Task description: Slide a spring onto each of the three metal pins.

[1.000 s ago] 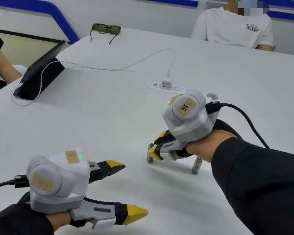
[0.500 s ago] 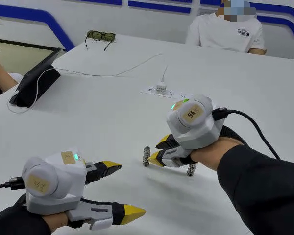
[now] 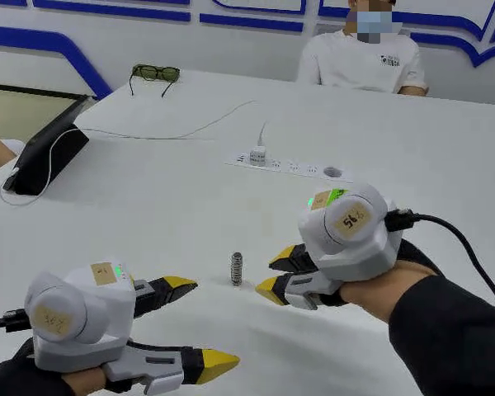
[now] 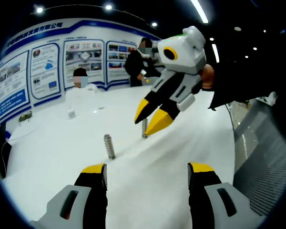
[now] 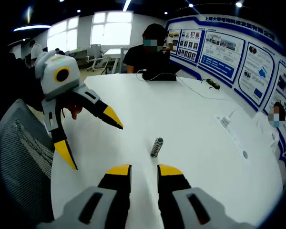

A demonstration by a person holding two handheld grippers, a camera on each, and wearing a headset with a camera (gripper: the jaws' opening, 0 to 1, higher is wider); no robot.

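As far as I can judge, two of the three are done. A grey metal coil spring point(image 3: 237, 268) stands upright on the white worktop point(image 3: 148, 206), just in front of the tips of the right gripper point(image 3: 275, 272). In the left gripper view a second grey coil spring point(image 4: 144, 128) stands upright directly behind those same tips. A coil that stands alone like this is most probably on its pin, though the pin itself is covered. I cannot find a third spring, so one may be left to do, or it may be hidden behind the body of the right gripper. The right gripper lies low over the worktop and points toward the grey metal coil spring; its jaws are parted by a narrow gap and pinch nothing. The left gripper point(image 3: 196, 322) is also held low, closer to the person and well apart from both springs, with its jaws spread wide and empty. The grey metal coil spring stands between the two grippers, nearer to the right one.
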